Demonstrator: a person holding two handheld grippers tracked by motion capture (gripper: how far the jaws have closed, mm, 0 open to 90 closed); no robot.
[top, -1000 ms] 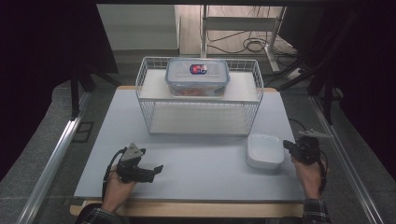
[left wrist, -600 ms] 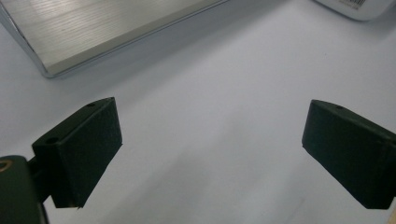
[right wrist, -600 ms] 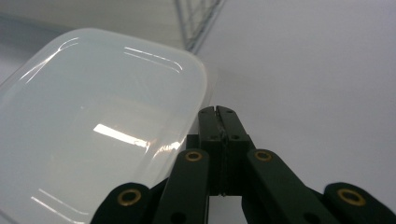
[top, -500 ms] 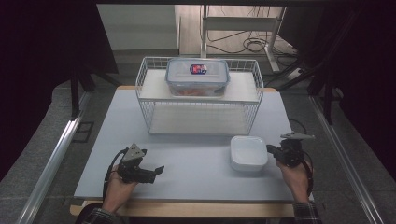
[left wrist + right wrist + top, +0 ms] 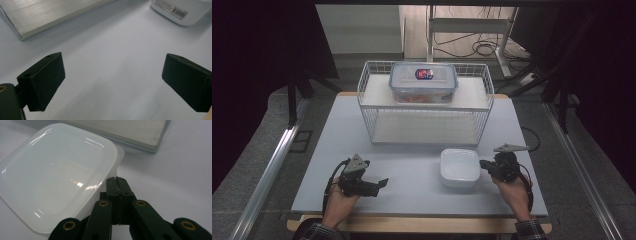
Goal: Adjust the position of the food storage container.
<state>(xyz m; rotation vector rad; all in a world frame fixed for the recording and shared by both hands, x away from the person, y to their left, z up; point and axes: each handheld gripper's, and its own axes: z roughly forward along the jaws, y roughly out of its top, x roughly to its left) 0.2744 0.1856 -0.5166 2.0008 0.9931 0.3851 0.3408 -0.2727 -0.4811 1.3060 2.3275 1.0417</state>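
A white plastic container (image 5: 459, 167) sits upside down on the pale table (image 5: 337, 135), in front of the wire rack. My right gripper (image 5: 484, 165) is just to its right, jaws shut together with nothing between them. In the right gripper view the tips of the gripper (image 5: 117, 180) rest against the rim of the container (image 5: 55, 177). My left gripper (image 5: 382, 183) lies near the table's front left, open and empty. In its own view the left gripper (image 5: 112, 82) has bare table between the jaws, and the container (image 5: 180, 12) is at the far right.
A white wire rack (image 5: 424, 107) with two shelves stands at the back middle of the table. A clear lidded box (image 5: 423, 82) with orange contents sits on its top shelf. Bare table lies between the two grippers.
My right gripper has moved left across the table, and the white container has slid left ahead of it. The left gripper has kept still.
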